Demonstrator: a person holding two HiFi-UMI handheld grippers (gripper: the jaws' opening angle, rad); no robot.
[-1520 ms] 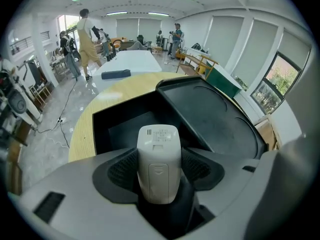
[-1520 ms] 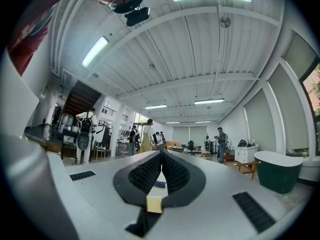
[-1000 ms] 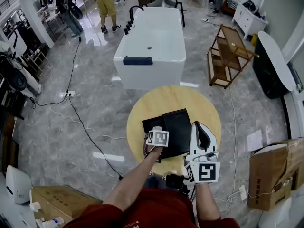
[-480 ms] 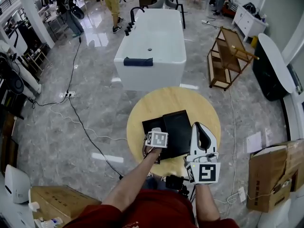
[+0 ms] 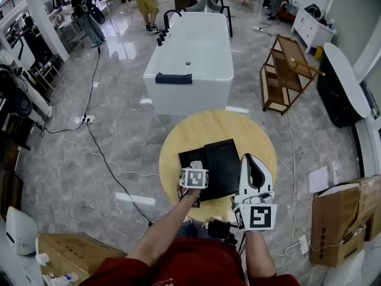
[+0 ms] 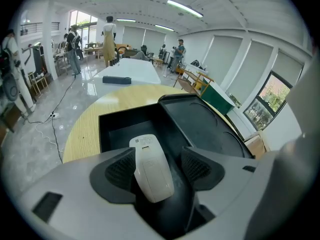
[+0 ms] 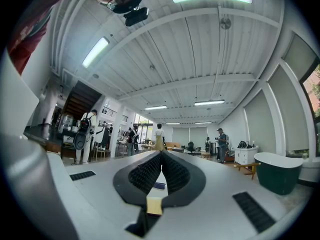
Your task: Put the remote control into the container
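The head view shows a round wooden table (image 5: 202, 127) with an open black container (image 5: 189, 158) at its 9 o'clock side and a black lid (image 5: 223, 159) touching it toward the centre. The left claw (image 5: 196, 167) hangs over the container's near edge, and the right claw (image 5: 250, 159) is at the table's 4 o'clock rim. In the left gripper view that claw is spread. The white remote control (image 6: 150, 166) lies between its pads against the left pad (image 6: 120, 170), with a gap at the right, and its far end is over the container. In the right gripper view the claw is pressed together, pad to pad, and aimed at the ceiling.
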